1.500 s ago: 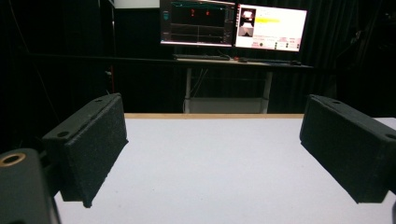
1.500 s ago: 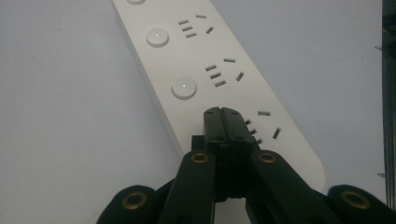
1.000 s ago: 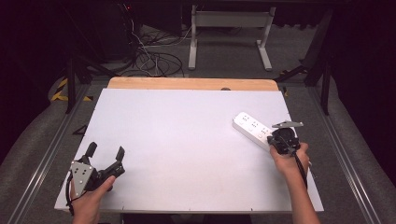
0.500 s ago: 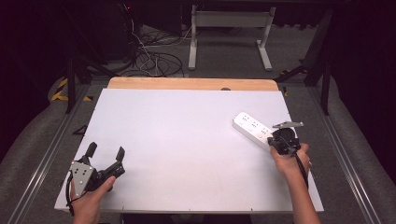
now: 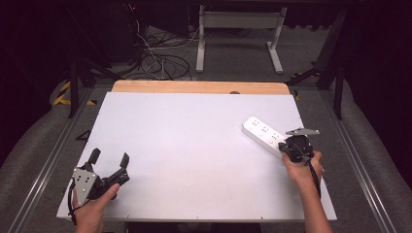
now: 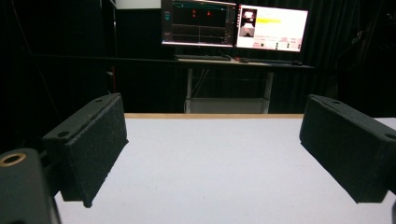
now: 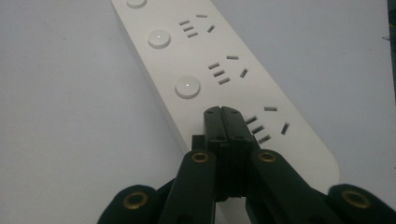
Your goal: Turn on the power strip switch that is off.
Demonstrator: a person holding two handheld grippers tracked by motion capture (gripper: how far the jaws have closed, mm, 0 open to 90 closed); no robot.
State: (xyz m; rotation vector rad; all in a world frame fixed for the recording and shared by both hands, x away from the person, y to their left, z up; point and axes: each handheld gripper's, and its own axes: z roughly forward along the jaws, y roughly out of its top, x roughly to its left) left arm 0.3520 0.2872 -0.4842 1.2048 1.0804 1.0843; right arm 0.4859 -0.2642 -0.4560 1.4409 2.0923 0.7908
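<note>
At the right side of the tabletop [image 5: 194, 145], the right tongs [image 7: 222, 112], jaws pressed together and holding nothing, bear down on the power strip's [image 7: 219, 70] nearest switch; next probably comes lifting clear. The left tongs [image 5: 108, 161] rest wide open, empty.

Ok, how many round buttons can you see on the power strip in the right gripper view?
3 on the power strip: one cut off at the top edge, one below it, one nearest the shut right gripper. Its tips may hide a fourth.
</note>
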